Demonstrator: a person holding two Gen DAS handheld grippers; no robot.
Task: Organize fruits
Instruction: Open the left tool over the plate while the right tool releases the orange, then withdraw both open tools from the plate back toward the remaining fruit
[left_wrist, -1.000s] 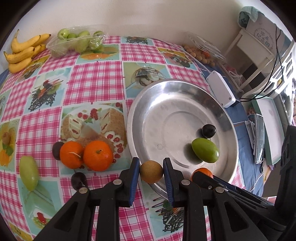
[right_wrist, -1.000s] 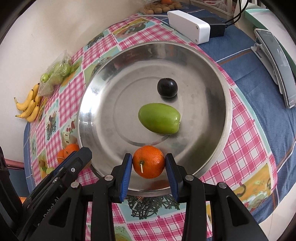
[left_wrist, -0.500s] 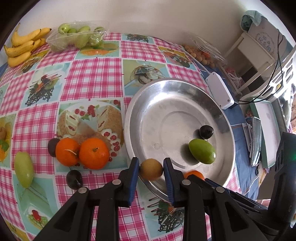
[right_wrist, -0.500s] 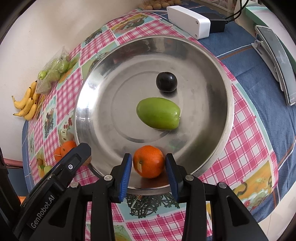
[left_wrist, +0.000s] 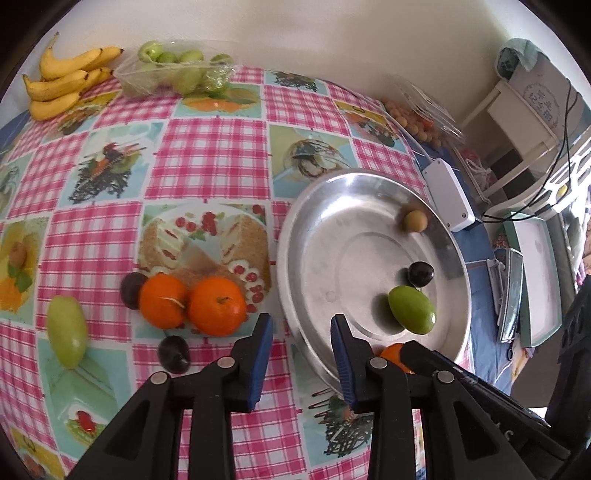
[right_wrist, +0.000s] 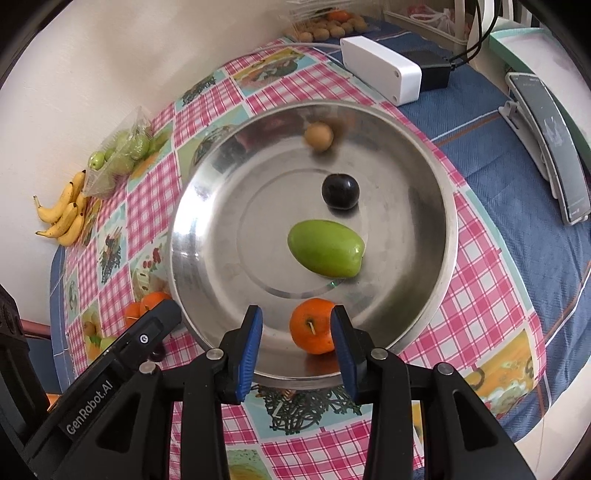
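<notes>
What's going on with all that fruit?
A person is sorting fruit into a metal dish. The left tool has just been opening, with nothing between its jaws; a small brown fruit sits at the dish's far side. The right tool stands open around an orange in the dish.

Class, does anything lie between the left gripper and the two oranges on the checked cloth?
Nothing visible. The left gripper, whose empty jaws have just been opening, has only bare checked cloth before the two round oranges; the small dark plum lies aside.
</notes>
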